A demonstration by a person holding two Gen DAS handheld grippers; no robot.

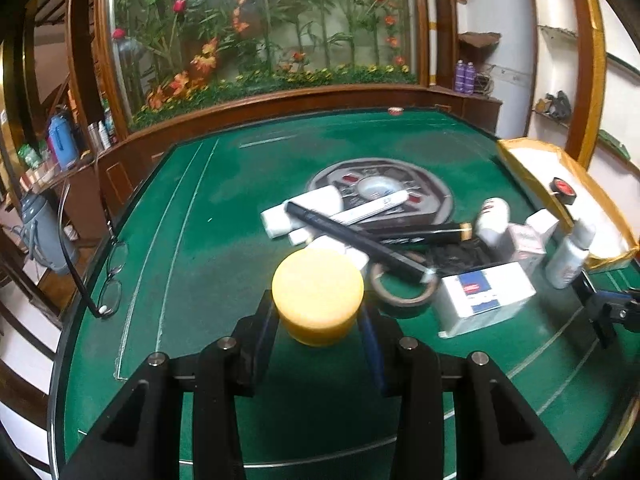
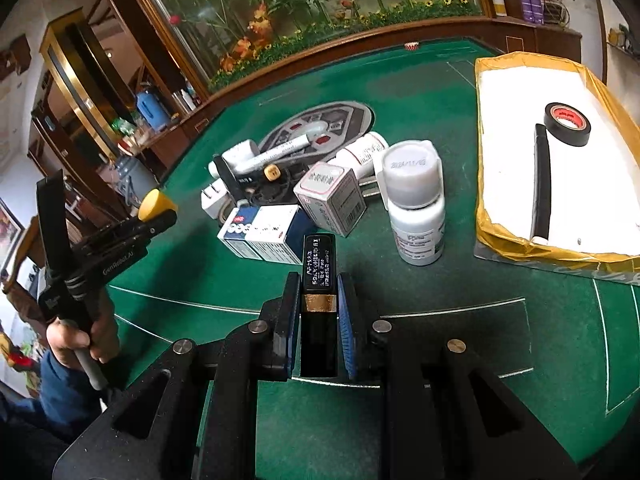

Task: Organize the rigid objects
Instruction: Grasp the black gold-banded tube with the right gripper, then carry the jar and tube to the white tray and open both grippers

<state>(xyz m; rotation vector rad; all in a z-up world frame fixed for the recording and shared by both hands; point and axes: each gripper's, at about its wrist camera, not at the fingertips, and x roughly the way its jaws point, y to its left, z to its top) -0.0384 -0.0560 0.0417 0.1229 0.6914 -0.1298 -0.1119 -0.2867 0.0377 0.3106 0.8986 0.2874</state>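
**Two Grabbers, Two Things Held**

The left gripper [image 1: 318, 312] was closed on a yellow round jar [image 1: 318, 294], squeezing its sides; the jar was up above the green table [image 1: 192, 240], near the pile. The right gripper [image 2: 319, 312] was shut tight on a thin black box [image 2: 319, 268] with a gold band; the box poked out forward between the fingers, above the table and just in front of the blue and white box [image 2: 264, 236].

The jar looked hard and smooth, so it might slip; holding it at the widest part of its sides seemed best. The black box looked stiff and light; a grip on its flat long sides should hold it steady.

The white tray [image 2: 520, 92] with the black tape roll [image 2: 567, 123] lay off to the right; it looked like the place for tidy things; the white bottle [image 2: 416, 200] stood between the pile and the tray.
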